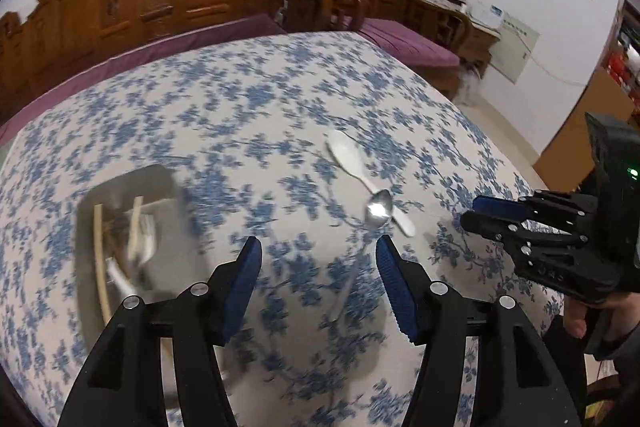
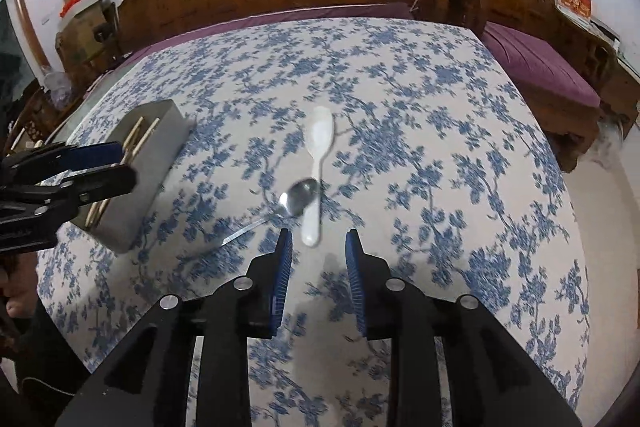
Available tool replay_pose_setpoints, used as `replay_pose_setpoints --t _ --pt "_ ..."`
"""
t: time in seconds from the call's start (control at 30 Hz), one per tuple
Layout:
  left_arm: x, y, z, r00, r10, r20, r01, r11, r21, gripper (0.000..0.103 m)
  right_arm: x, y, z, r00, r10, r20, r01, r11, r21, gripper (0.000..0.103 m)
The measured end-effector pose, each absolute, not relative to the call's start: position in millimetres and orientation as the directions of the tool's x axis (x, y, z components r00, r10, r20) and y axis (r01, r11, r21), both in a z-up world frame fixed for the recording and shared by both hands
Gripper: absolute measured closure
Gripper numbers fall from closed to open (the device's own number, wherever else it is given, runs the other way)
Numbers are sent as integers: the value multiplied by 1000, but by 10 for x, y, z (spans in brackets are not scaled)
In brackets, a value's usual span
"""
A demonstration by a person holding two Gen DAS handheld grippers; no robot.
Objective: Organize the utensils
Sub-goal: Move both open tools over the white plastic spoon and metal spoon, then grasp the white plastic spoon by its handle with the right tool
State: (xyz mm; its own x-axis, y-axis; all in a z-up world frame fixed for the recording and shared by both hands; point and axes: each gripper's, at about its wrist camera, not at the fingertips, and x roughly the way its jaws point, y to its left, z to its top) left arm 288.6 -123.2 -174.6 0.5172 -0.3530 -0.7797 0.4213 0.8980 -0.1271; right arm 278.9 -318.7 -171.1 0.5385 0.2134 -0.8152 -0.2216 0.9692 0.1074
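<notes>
Two spoons, a metal spoon point(image 2: 299, 198) lying across a white spoon point(image 2: 316, 171) on the table point(image 2: 460, 147), could both slip if the empty, half-open right gripper point(image 2: 318, 247) or wider-open left gripper point(image 1: 318, 259) bumps one.

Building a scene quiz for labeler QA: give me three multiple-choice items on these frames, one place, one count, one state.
1. Where does the metal spoon lie?
A. in the box
B. across the white spoon's handle
C. on the bench

2. How many spoons lie loose on the tablecloth?
A. one
B. two
C. four

3. The right claw is:
A. open, empty
B. shut on a spoon
C. holding chopsticks

Key: B, its bowl overlaps the white handle; B, one metal and one white; A, only cloth shows between its fingers.
</notes>
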Motion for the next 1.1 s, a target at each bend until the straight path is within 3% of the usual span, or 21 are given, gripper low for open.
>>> replay_pose_setpoints --t 0.2,0.5,0.87,1.0,1.1 --pt "3097 -1642 -1985 464 -378 -801 481 867 -130 46 2695 -3364 -1853 522 207 -828 -194 973 121 73" --pt "3517 -2010 -2286 372 -366 -853 509 849 -142 64 2629 -3514 -1959 519 219 -826 -170 974 151 73" --pt "3618 -2207 -2523 340 -326 -882 528 842 -108 68 2621 -3541 -1960 526 230 -819 -167 972 166 73" --pt "3608 -2224 -2523 347 -328 -879 534 839 -102 95 2618 -3550 -1971 524 225 -821 -160 973 165 73" --pt "3577 -2216 -2511 344 -341 -875 536 837 -115 99 2623 -3553 -1978 522 222 -823 -155 974 164 73"
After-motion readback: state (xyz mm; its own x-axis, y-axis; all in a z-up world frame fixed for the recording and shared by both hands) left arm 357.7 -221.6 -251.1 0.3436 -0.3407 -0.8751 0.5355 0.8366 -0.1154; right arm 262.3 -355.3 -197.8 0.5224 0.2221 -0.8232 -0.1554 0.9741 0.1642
